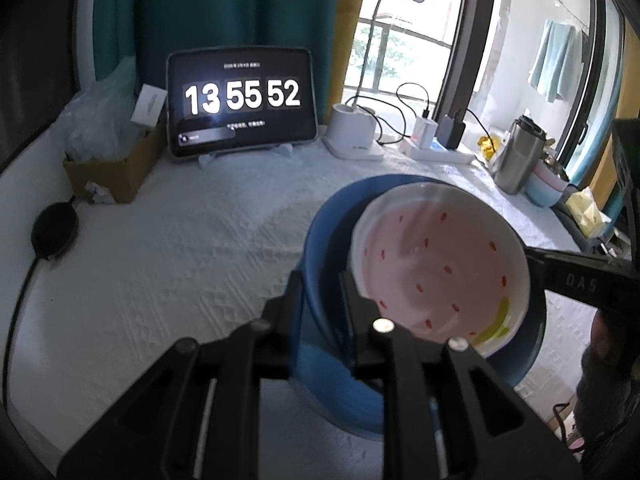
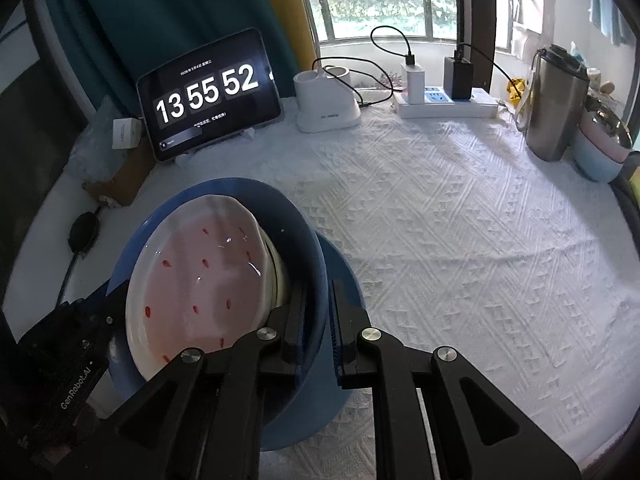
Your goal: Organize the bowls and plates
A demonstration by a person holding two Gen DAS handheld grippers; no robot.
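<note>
A deep blue bowl [image 1: 332, 208] [image 2: 296, 216] rests on a blue plate [image 2: 348, 280] on the white tablecloth. Tilted inside it lies a white bowl with a pink inside and red seed marks [image 1: 436, 264] [image 2: 200, 276]. My left gripper [image 1: 320, 280] straddles the blue bowl's near wall, one finger outside and one inside, pads just off the wall. My right gripper [image 2: 319, 292] straddles the opposite wall the same way, with a thin gap showing at its outer pad. Each gripper's body shows at the edge of the other's view.
At the back stand a tablet clock [image 1: 242, 100], a cardboard box [image 1: 116, 168], a white lamp base [image 1: 352, 132] and a power strip with chargers [image 2: 448, 106]. A steel tumbler [image 2: 556, 104] and stacked pastel bowls [image 2: 600, 152] stand far right. A black puck with cable [image 1: 54, 230] lies left.
</note>
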